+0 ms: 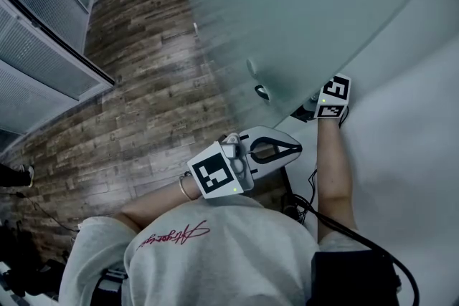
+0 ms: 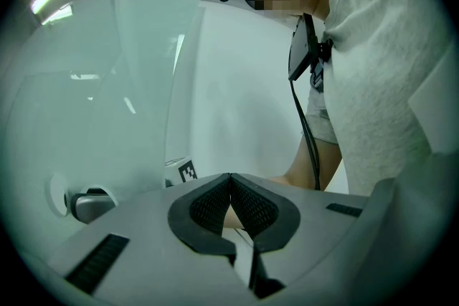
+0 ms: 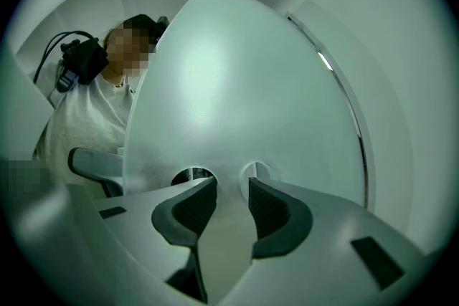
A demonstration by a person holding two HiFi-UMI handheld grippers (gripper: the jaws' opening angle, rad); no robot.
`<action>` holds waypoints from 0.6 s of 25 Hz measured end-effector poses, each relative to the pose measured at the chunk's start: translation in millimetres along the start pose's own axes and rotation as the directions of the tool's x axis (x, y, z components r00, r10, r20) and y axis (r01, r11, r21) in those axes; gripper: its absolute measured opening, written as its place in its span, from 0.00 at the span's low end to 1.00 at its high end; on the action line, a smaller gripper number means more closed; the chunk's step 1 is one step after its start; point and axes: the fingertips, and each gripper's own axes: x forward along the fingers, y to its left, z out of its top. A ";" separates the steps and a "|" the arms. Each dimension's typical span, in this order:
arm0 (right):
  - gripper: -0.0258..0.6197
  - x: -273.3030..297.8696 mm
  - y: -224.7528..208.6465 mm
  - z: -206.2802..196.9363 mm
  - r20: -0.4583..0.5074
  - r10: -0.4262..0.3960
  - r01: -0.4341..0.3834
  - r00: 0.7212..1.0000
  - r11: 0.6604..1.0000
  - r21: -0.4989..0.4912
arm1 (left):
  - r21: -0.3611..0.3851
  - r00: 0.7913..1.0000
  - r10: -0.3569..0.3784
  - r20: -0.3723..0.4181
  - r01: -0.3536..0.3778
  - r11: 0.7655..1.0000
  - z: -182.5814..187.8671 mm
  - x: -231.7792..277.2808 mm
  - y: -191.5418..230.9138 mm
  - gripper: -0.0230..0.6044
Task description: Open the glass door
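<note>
The frosted glass door (image 1: 308, 11) stands ajar ahead of me, beside a white wall. Its lever handle (image 1: 262, 92) sits near the door's free edge and shows in the left gripper view as a grey lever (image 2: 90, 206). My right gripper (image 1: 310, 110) is at that edge of the door. In the right gripper view it (image 3: 231, 197) faces the door panel (image 3: 237, 82). Its jaws stand apart with nothing between them, just before two round fittings (image 3: 257, 170). My left gripper (image 1: 283, 148) hangs back near my chest, its jaws (image 2: 229, 179) shut on nothing.
A wood-plank floor (image 1: 143, 82) runs off to the left. Glass partitions with blinds (image 1: 36, 61) line its far side. The white wall (image 1: 416, 154) is close on my right. A black cable (image 1: 315, 211) hangs by my right arm. A shoe (image 1: 21, 174) shows at the left edge.
</note>
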 end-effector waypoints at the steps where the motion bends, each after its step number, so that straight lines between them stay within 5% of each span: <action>1: 0.27 -2.5 -0.7 -1.3 0.002 -0.025 0.025 1.000 1.000 -0.008 | 0.003 1.000 0.004 0.003 -0.004 1.000 -0.1 -1.9 1.5 0.06; 7: 0.20 -28.1 0.9 -13.3 0.056 -0.226 0.228 0.972 0.973 -0.040 | -0.003 1.000 0.010 0.015 -0.010 1.000 0.0 -8.2 4.6 0.06; 8: 0.13 -34.1 0.4 -15.9 0.059 -0.263 0.266 0.963 0.963 -0.041 | -0.011 1.000 0.010 0.016 -0.010 1.000 -1.7 -8.6 5.3 0.06; 15: 0.08 -65.1 22.5 -14.8 0.124 -0.463 0.470 0.878 0.882 -0.036 | -0.104 0.999 0.033 0.019 -0.031 0.994 -3.3 -23.6 6.6 0.06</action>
